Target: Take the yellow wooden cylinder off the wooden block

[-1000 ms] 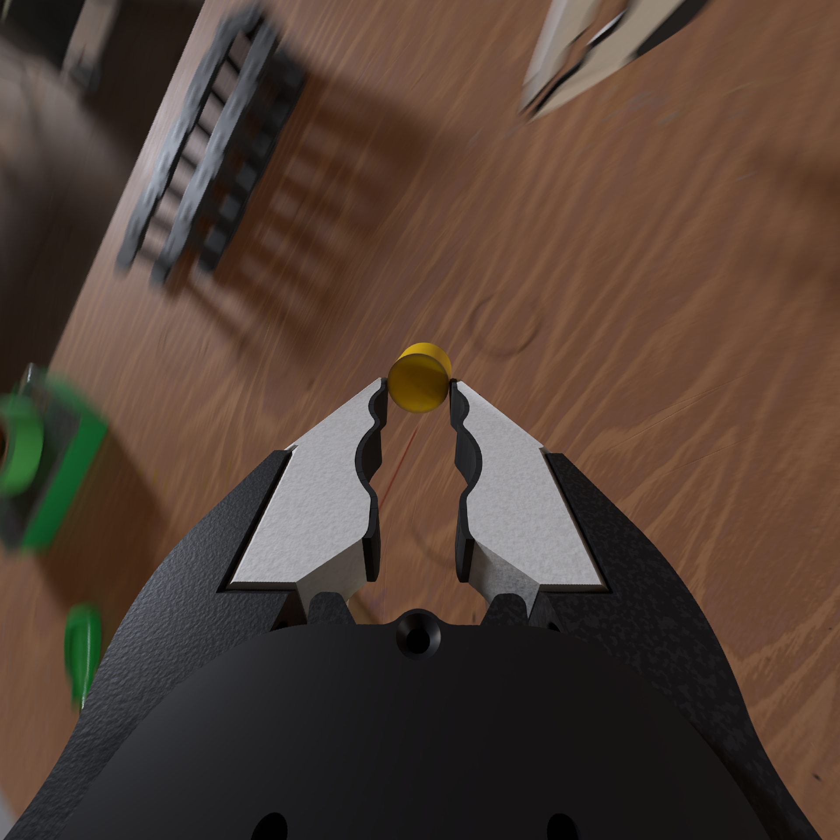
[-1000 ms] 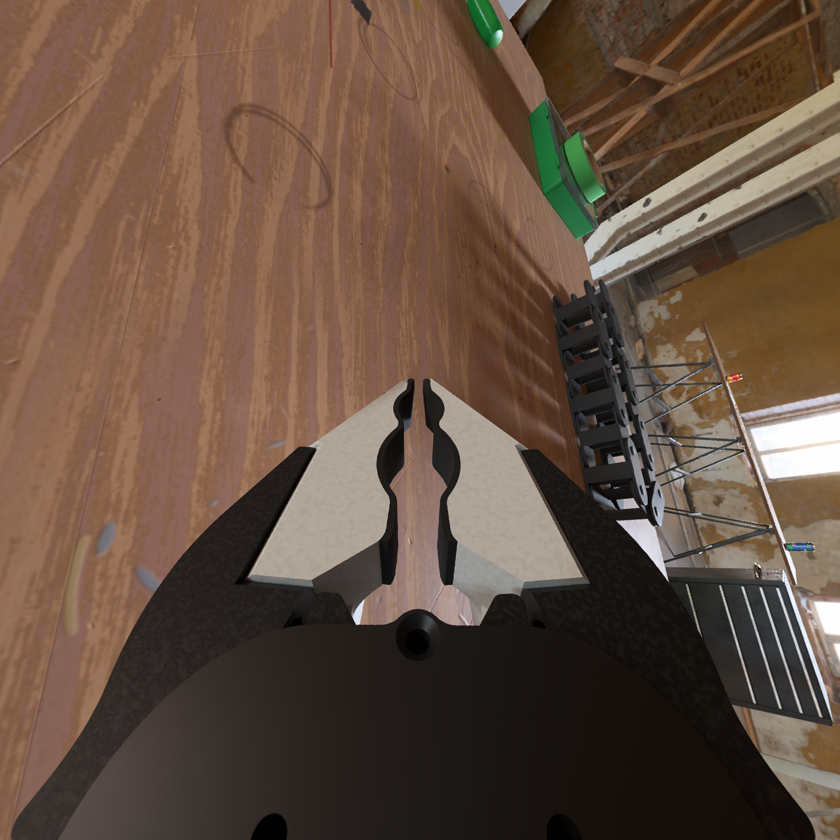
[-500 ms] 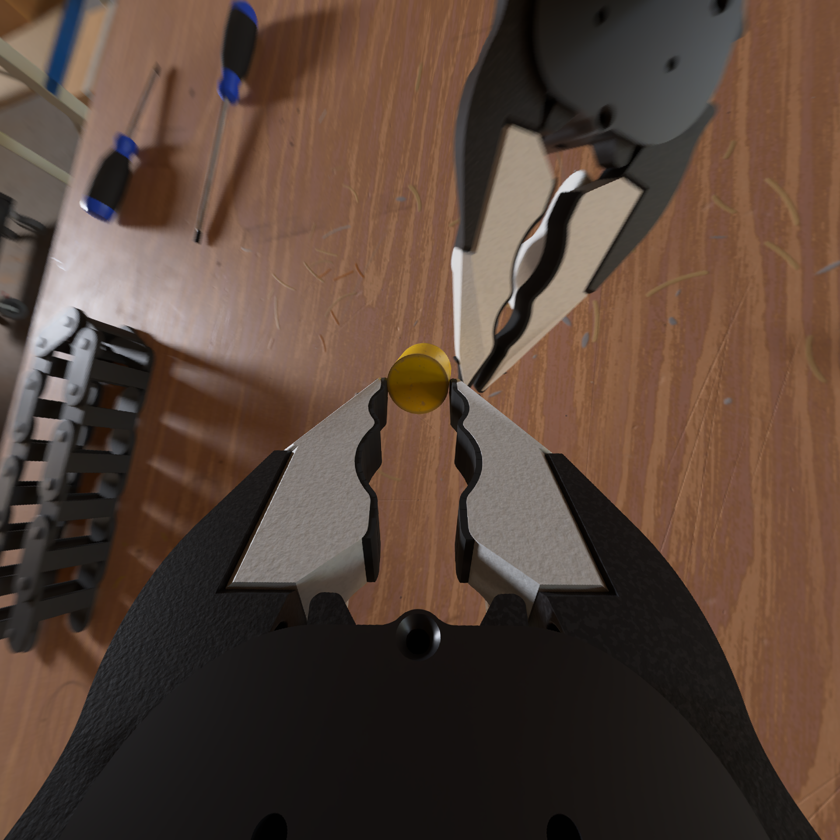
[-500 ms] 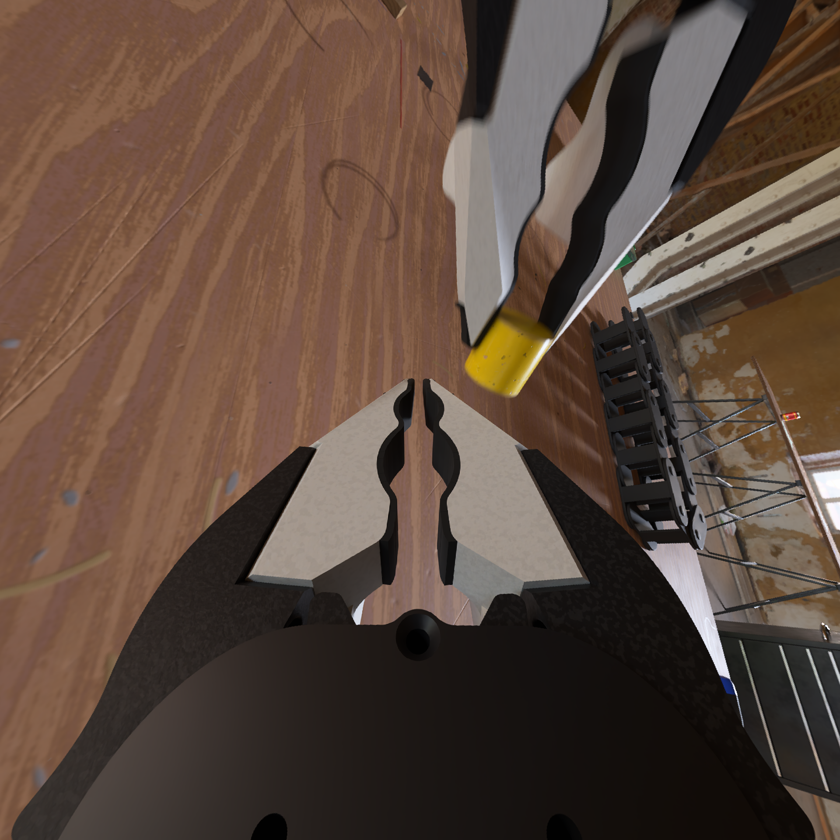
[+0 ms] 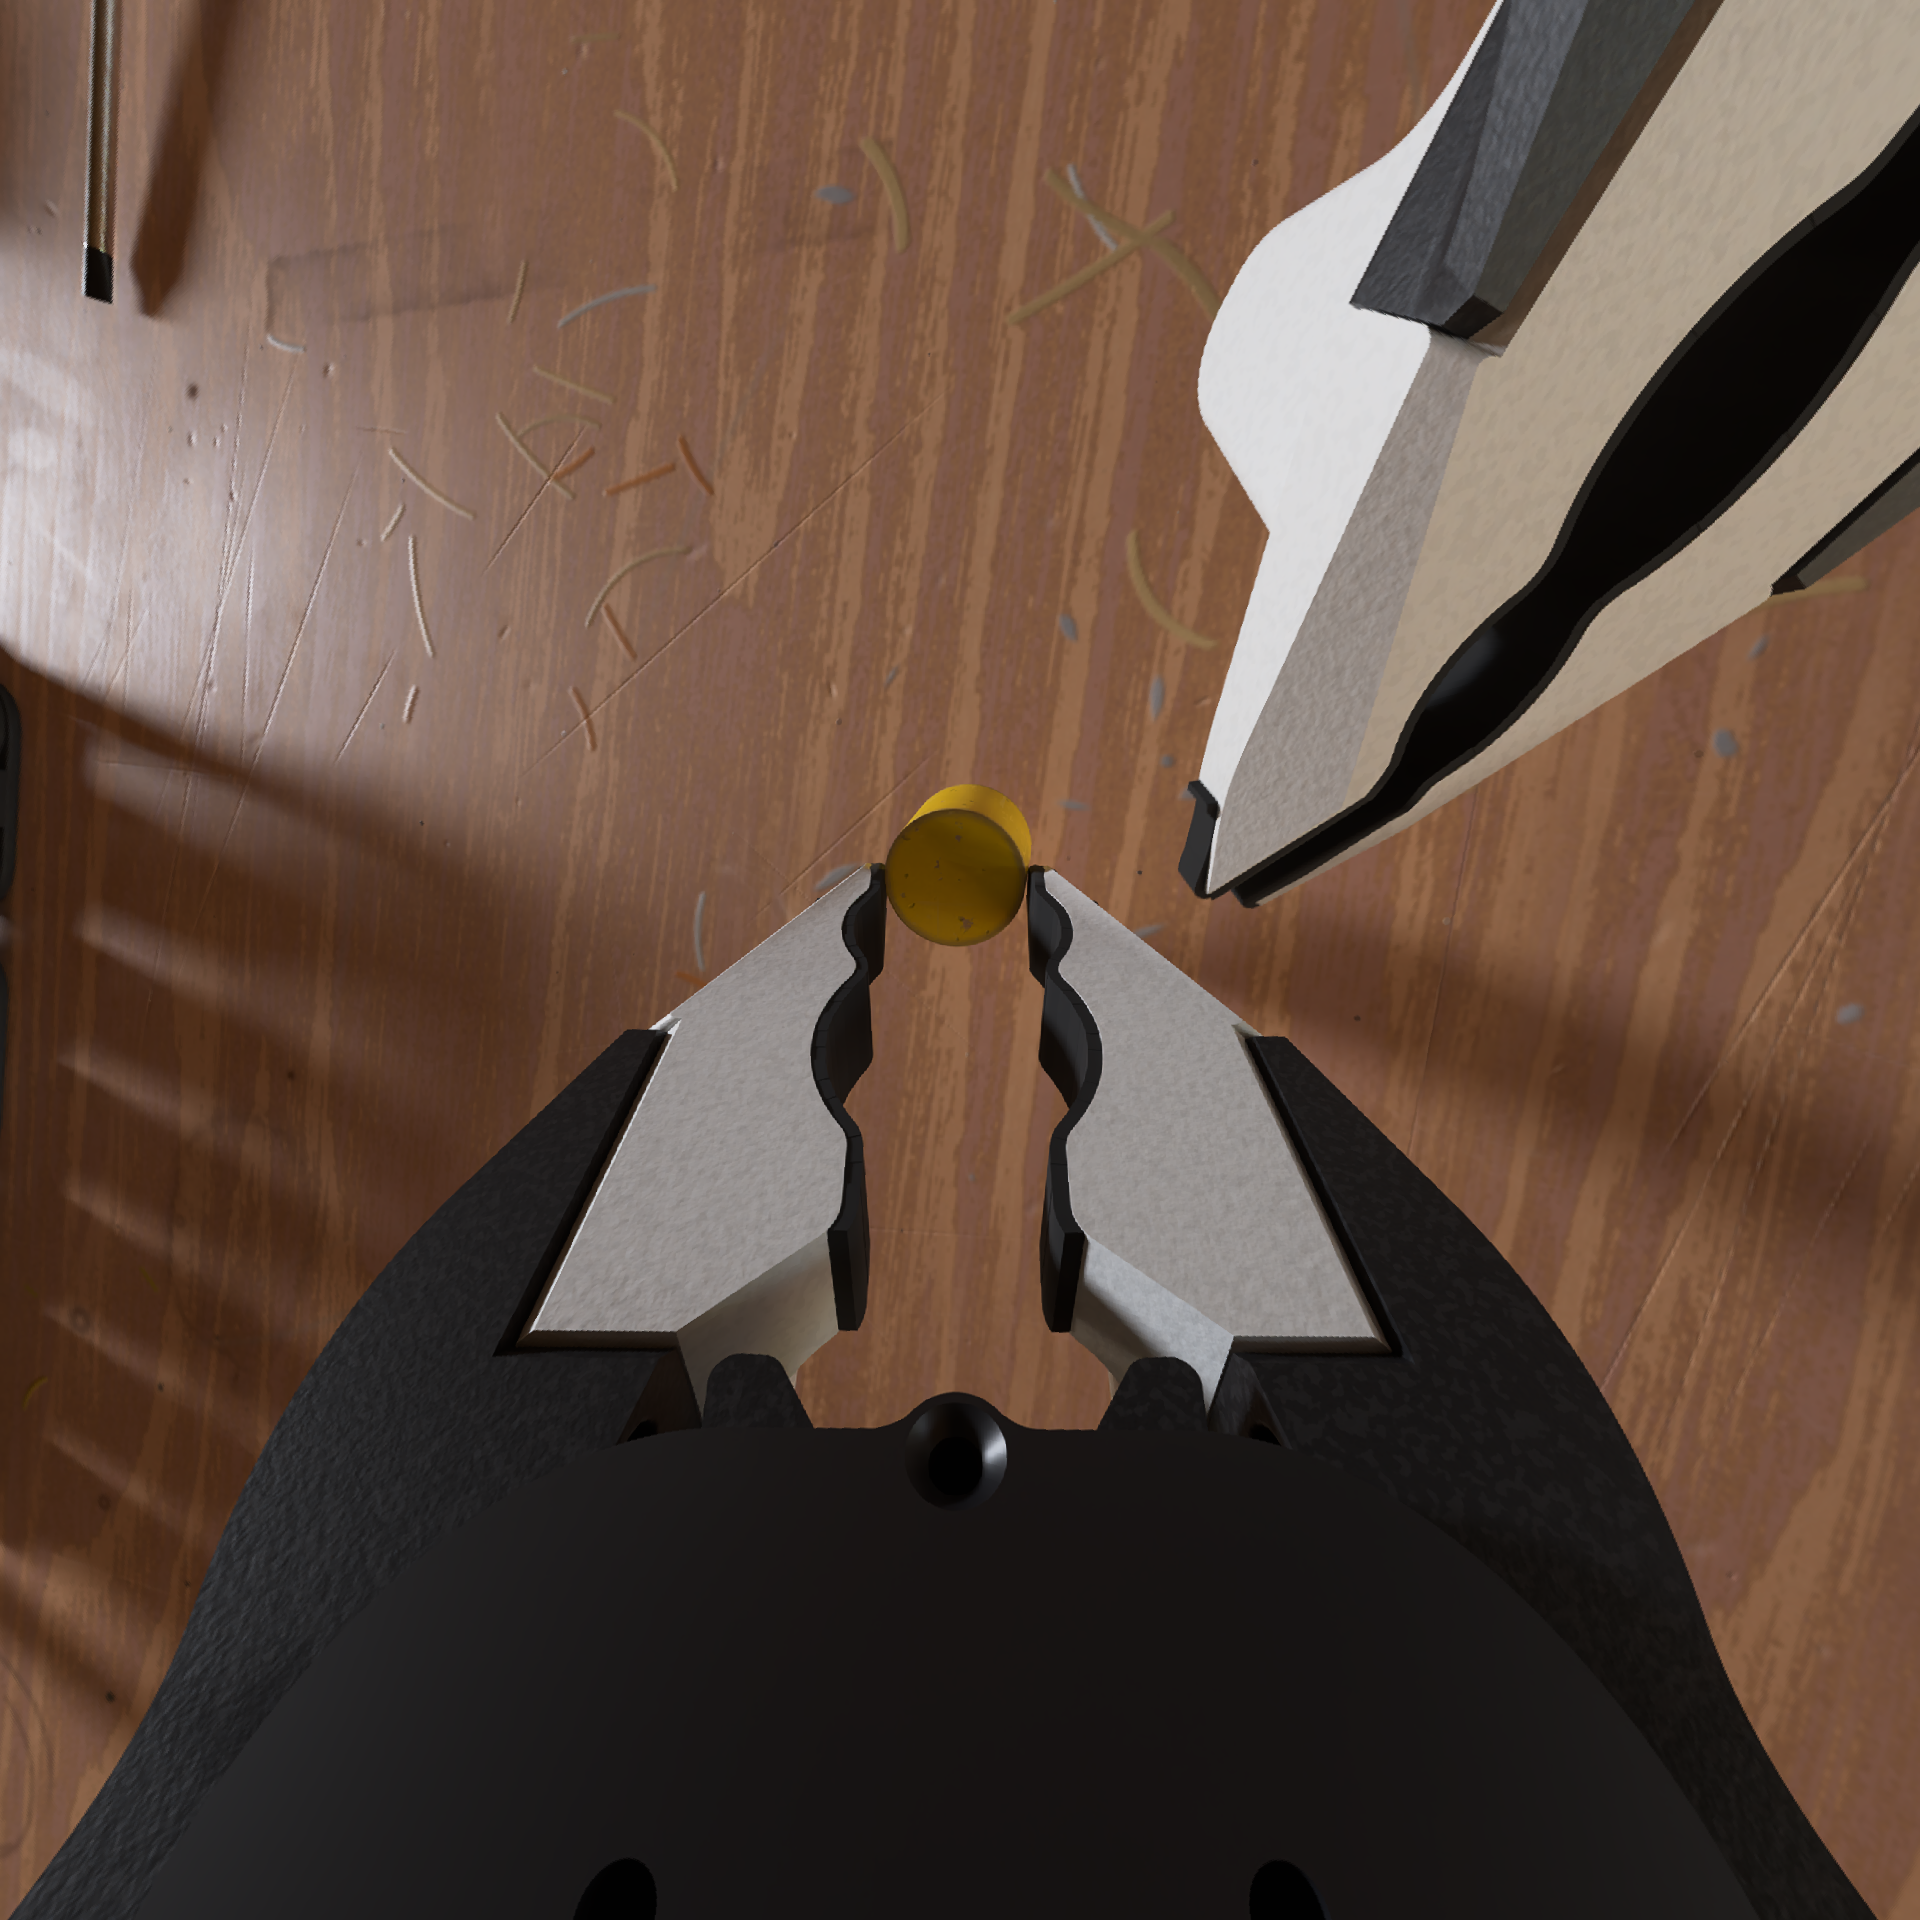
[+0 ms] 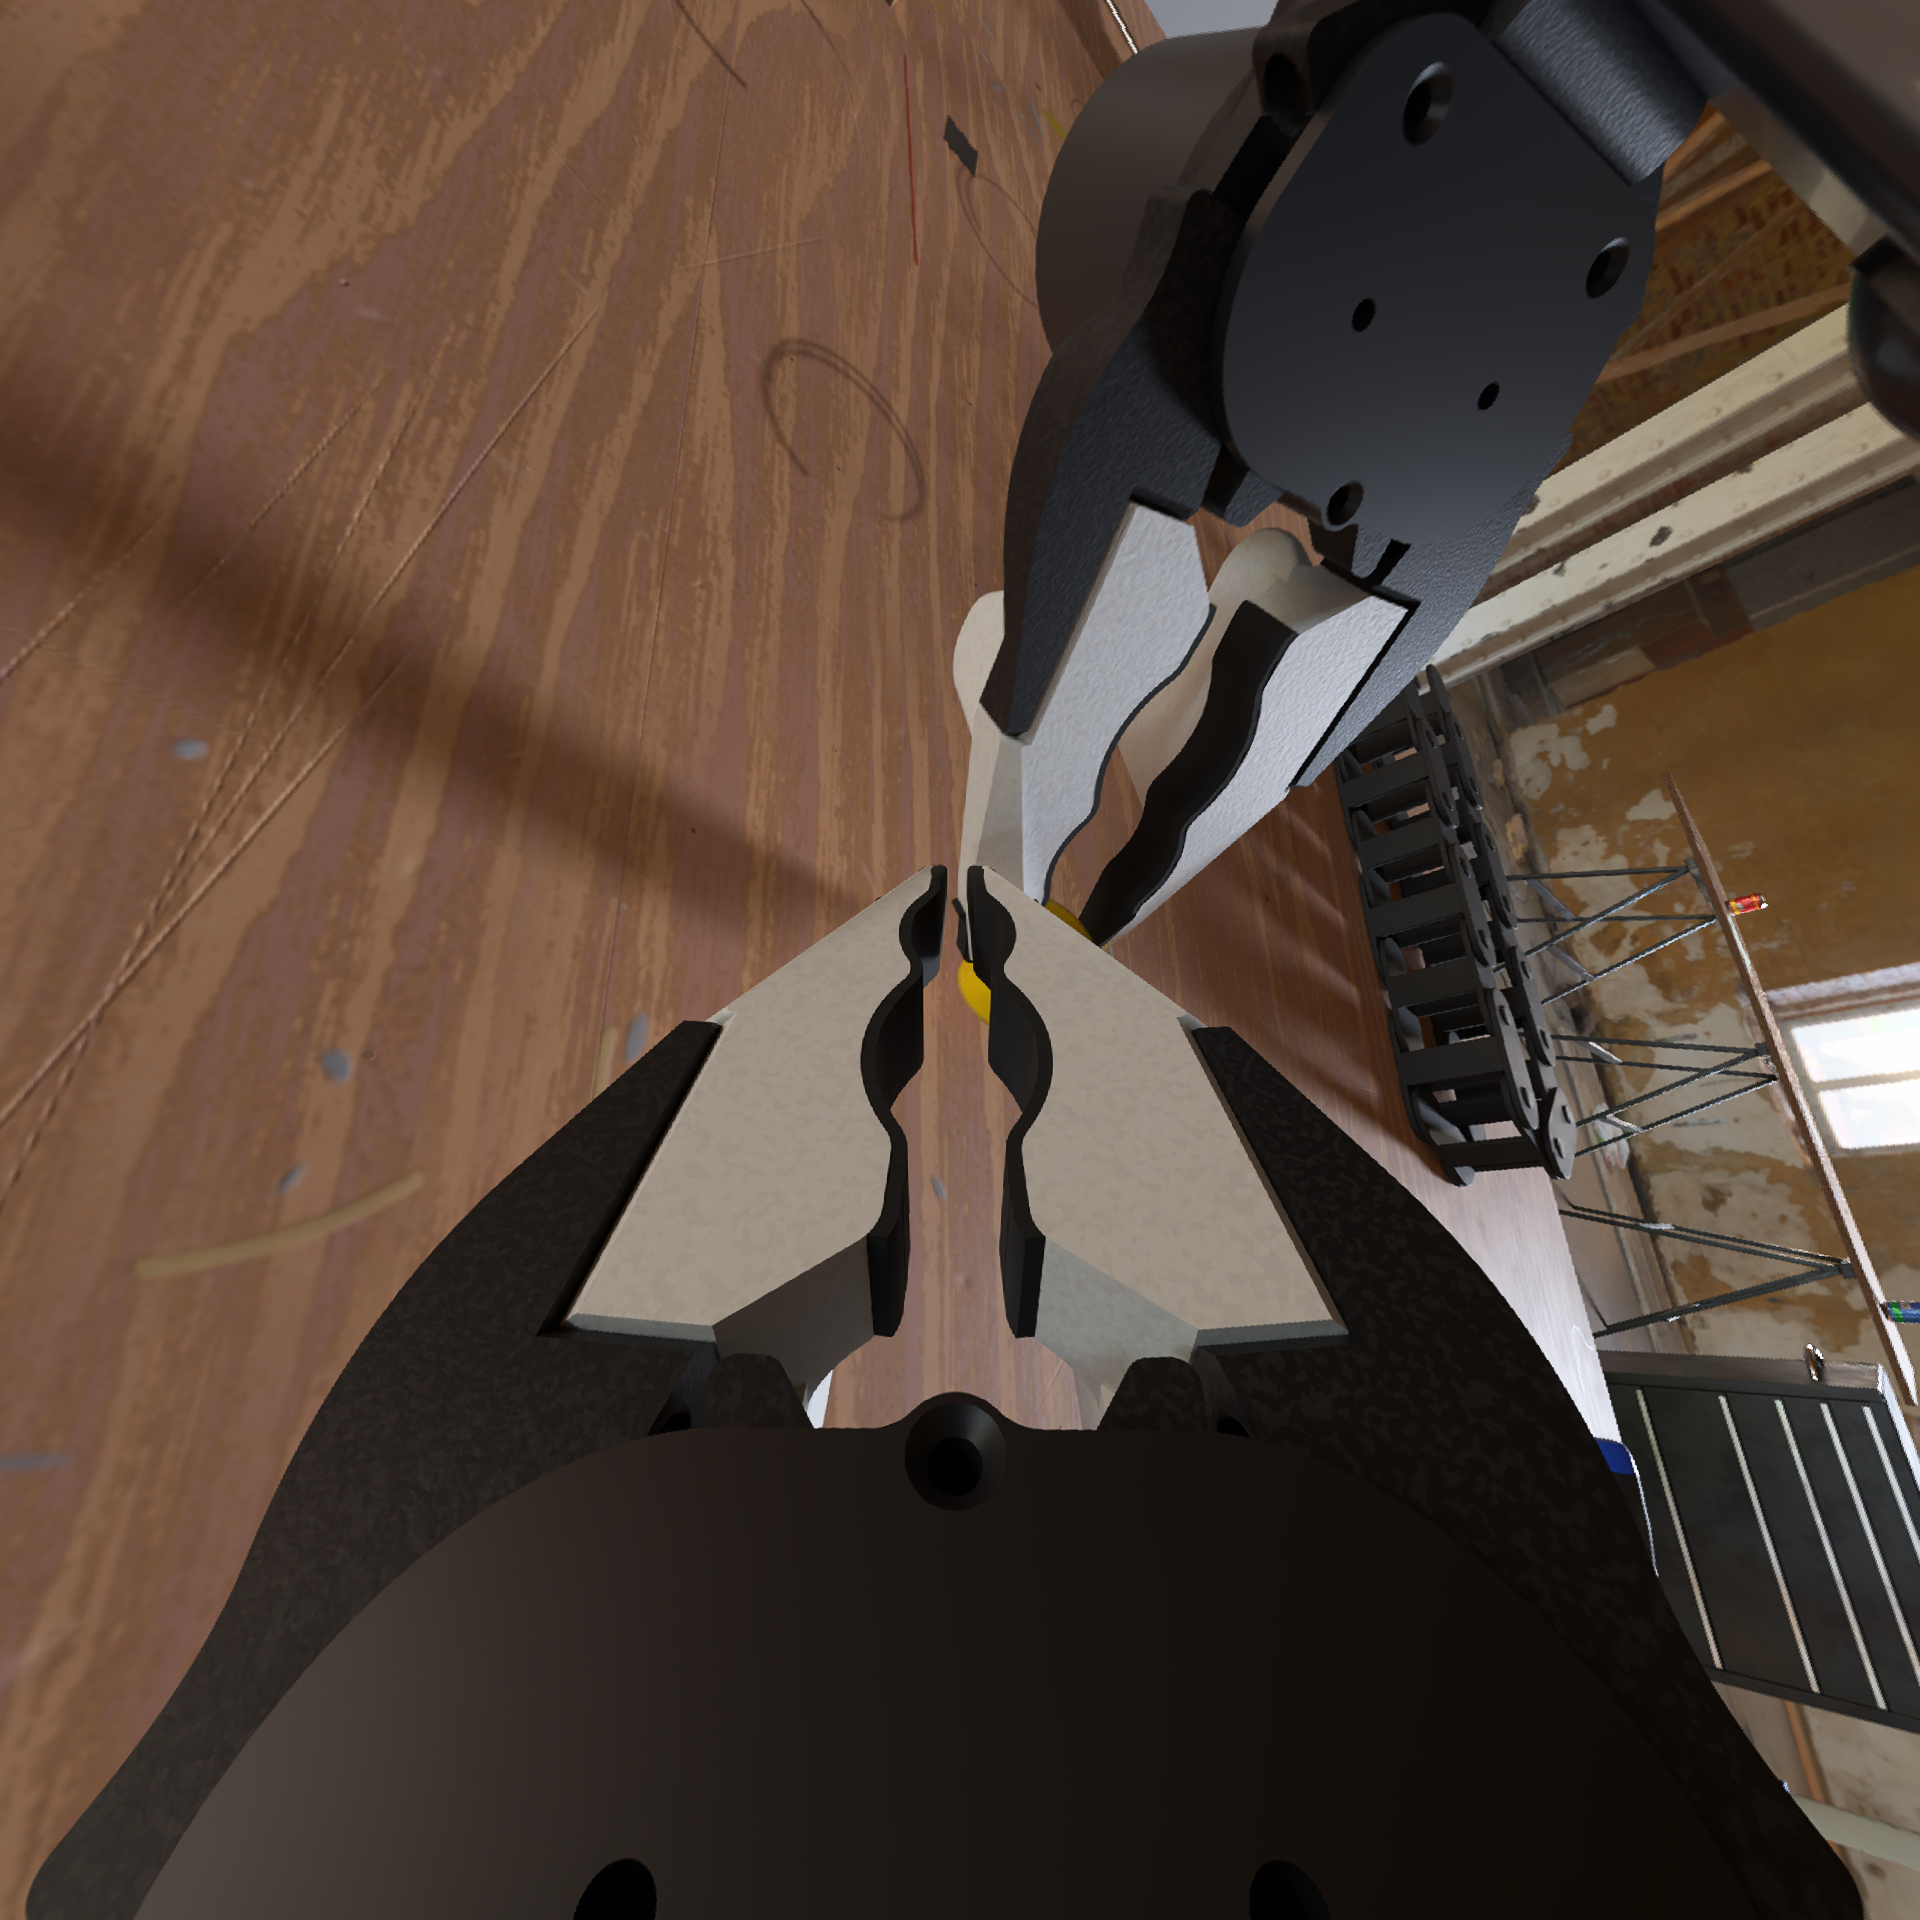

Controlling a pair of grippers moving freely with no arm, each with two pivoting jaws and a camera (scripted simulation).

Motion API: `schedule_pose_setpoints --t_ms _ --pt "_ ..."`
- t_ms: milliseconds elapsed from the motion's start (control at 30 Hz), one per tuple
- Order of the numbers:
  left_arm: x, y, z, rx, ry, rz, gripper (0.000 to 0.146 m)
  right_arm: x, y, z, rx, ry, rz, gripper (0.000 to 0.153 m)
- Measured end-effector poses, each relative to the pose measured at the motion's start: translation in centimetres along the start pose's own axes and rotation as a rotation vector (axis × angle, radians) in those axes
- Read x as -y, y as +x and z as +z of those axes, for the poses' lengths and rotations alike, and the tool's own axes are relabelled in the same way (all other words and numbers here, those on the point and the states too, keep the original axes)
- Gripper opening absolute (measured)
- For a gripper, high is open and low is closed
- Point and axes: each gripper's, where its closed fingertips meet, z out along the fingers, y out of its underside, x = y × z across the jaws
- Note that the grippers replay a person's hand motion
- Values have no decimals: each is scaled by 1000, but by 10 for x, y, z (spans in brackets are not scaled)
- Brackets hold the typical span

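Observation:
My left gripper (image 5: pixel 954 883) is shut on the yellow wooden cylinder (image 5: pixel 956 868), pinching it between its fingertips over the wooden tabletop (image 5: pixel 520 727). I see the cylinder's round end face. My right gripper (image 6: pixel 956 883) is shut and empty. In the left wrist view its tips (image 5: pixel 1221 888) hang just right of the cylinder, apart from it. In the right wrist view the left gripper (image 6: pixel 1070 920) reaches down from the upper right, and only slivers of the cylinder (image 6: pixel 971 992) show behind my right finger. No wooden block is in view.
A screwdriver shaft (image 5: pixel 99 156) lies at the far left of the left wrist view. A black cable chain (image 6: pixel 1455 987) lies near the table's edge at the right of the right wrist view. Shavings are scattered on the tabletop.
The left gripper, still holding the cylinder, has swung across the table and come close to the right gripper. The cylinder now sits right beside the right fingertips. Both grips are unchanged.

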Motion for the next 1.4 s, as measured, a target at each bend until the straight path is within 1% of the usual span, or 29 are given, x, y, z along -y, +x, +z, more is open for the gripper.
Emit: schedule_pose_setpoints --t_ms 167,433,600,767,833,1033,1167,1267,1333,1400 --pt "6 0 2 43 18 32 27 0 0 -1 -3 -1 -1 3" --pt "11 -5 4 64 53 -7 27 0 0 -1 0 0 -2 3" --pt "15 -4 -4 44 86 -38 27 0 0 -1 0 0 -2 4" --pt "19 1 -19 17 102 -34 27 -1 0 -1 -3 -3 -6 4" --pt "20 8 -29 -14 110 -23 27 -2 1 -2 -7 -5 -13 4" --pt "26 23 -72 -132 198 -50 26 -6 6 -1 -21 -15 3 4" --pt "19 8 -101 -57 215 -104 26 -13 14 3 -53 -38 16 4" --pt "9 -12 -126 45 229 -141 26 -17 20 6 -65 -47 20 4" --pt "-4 -29 -145 127 225 -172 26 -18 23 8 -63 -48 20 4" --pt "-27 -49 -165 225 200 -213 26 -20 25 11 -62 -46 18 4"
